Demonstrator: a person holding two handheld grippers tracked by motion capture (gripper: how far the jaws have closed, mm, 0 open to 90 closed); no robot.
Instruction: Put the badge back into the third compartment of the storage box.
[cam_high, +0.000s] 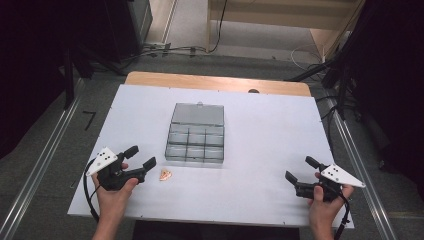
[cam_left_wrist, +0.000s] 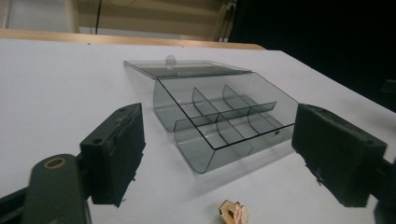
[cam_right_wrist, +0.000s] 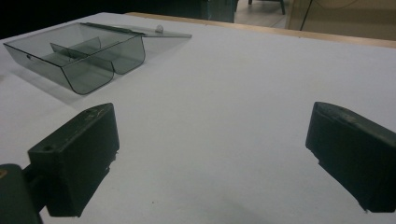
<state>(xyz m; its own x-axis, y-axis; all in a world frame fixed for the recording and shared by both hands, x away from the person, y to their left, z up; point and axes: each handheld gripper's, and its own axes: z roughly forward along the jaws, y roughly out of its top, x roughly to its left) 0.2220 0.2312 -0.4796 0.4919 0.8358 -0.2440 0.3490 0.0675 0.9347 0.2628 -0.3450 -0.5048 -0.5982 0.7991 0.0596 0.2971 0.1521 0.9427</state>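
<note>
A smoky clear plastic organizer box (cam_high: 195, 139) with several compartments lies open mid-table, its lid (cam_high: 197, 114) folded flat behind it. The box (cam_left_wrist: 224, 119) also appears ahead of the left jaws and, farther off, the box (cam_right_wrist: 77, 53) sits at the upper left of the right gripper view. A small gold-coloured piece (cam_high: 165, 174) lies on the sheet just in front of the box's near left corner. My left gripper (cam_high: 141, 156) is open beside that piece (cam_left_wrist: 233, 211), nothing between its jaws. My right gripper (cam_high: 302, 168) is open at the near right, over bare sheet.
The white sheet (cam_high: 260, 130) covers a wooden table (cam_high: 215, 82) whose far edge shows beyond it. Grey floor, metal rails (cam_high: 45, 160) and cables surround the table. A hand holds each gripper near the front edge.
</note>
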